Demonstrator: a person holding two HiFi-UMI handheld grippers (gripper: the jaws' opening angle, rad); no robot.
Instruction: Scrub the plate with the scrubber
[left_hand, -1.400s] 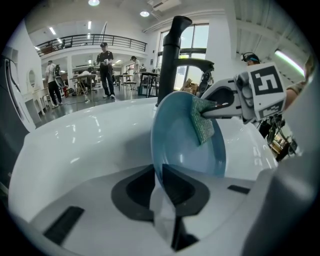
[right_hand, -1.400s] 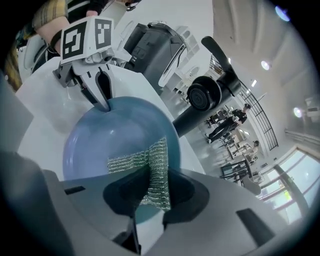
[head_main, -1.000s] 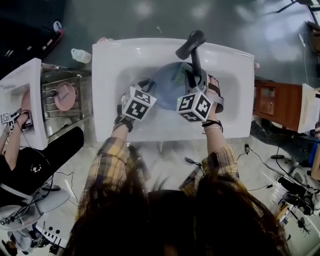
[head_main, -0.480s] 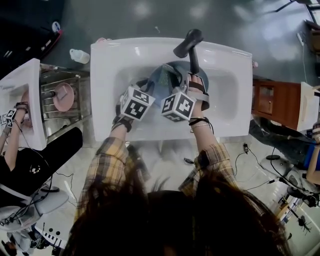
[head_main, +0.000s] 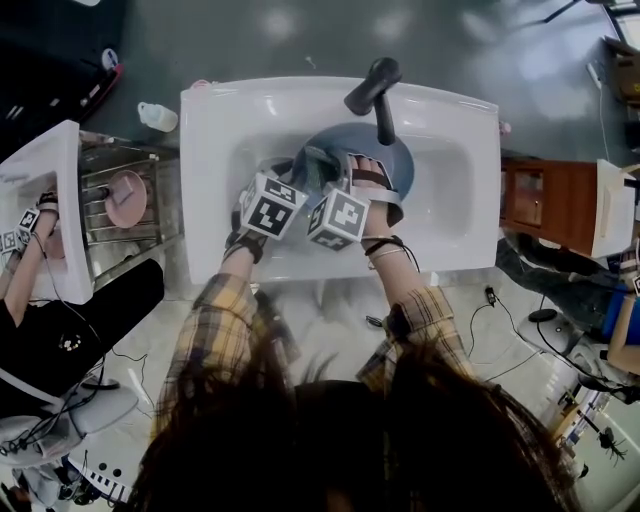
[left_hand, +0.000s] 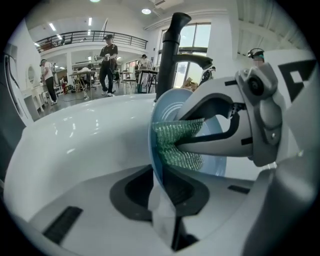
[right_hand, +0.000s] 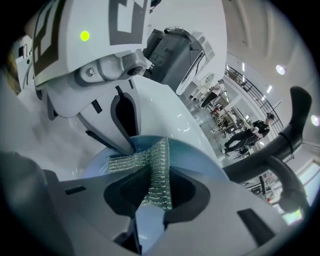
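In the white sink (head_main: 220, 130) a blue plate (head_main: 388, 160) stands tilted on edge under the black faucet (head_main: 375, 85). My left gripper (head_main: 290, 178) is shut on the plate's near rim; the left gripper view has the rim (left_hand: 156, 150) pinched between its jaws (left_hand: 159, 200). A green mesh scrubber (right_hand: 157, 170) is clamped in my right gripper (right_hand: 150, 210) and pressed against the plate's face (right_hand: 195, 160). From the left gripper view the scrubber (left_hand: 180, 145) lies flat on the plate beside the rim. Both marker cubes sit close together in the head view, the right gripper (head_main: 335, 172) just right of the left.
A white bottle (head_main: 155, 115) lies left of the sink. Further left is a second sink with another person's gripper and a rack holding a pink plate (head_main: 125, 195). A wooden cabinet (head_main: 545, 205) stands to the right; cables run over the floor.
My right gripper has slid the scrubber leftward across the plate's face, ending close beside the left gripper. The left gripper and plate have stayed put.
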